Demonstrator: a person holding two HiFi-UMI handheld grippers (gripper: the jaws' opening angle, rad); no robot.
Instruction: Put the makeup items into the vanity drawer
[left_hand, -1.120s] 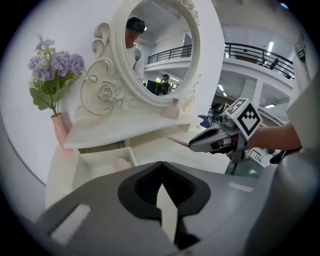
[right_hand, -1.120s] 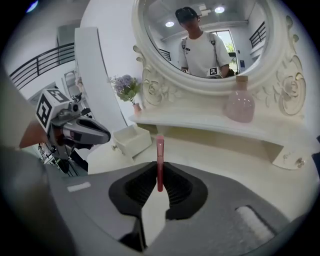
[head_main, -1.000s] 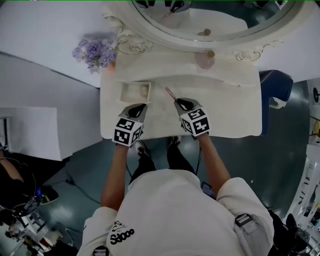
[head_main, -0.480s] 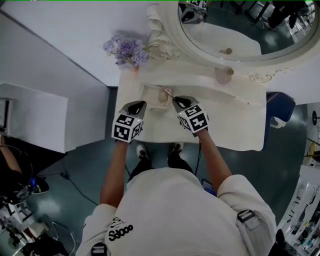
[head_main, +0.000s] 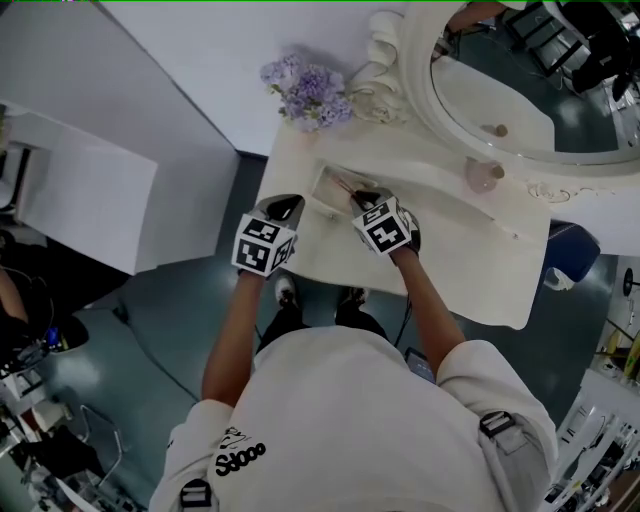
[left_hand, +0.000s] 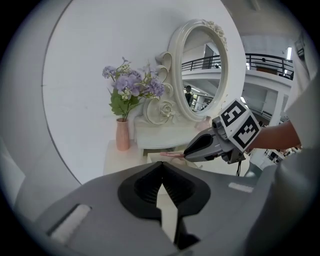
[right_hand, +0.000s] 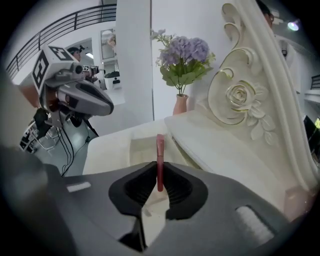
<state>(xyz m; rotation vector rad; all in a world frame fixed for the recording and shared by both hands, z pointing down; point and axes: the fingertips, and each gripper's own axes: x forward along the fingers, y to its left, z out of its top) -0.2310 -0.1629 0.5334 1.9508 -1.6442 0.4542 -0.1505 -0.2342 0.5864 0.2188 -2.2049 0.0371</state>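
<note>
The white vanity (head_main: 470, 270) has its shallow drawer (head_main: 325, 180) open at the top left. My right gripper (head_main: 362, 199) is shut on a thin pink makeup brush (head_main: 345, 186), which sticks out forward over the drawer. In the right gripper view the brush (right_hand: 160, 147) stands upright between the pads, above the drawer's hollow (right_hand: 142, 145). My left gripper (head_main: 290, 206) hangs shut and empty at the vanity's front left edge, just left of the drawer. In the left gripper view its jaws (left_hand: 161, 166) meet with nothing between them, and the right gripper (left_hand: 215, 142) with the brush (left_hand: 172, 155) is ahead.
A vase of purple flowers (head_main: 312, 90) stands at the back left corner of the vanity. The oval mirror (head_main: 520, 80) rises behind, with a pink round bottle (head_main: 483, 176) below it. A white wall panel (head_main: 90, 200) is at the left and a blue seat (head_main: 572, 255) at the right.
My right gripper has carried the brush left and forward, from the tabletop beside the drawer to over it. The left gripper has stayed shut by the front edge. The head view has swung.
</note>
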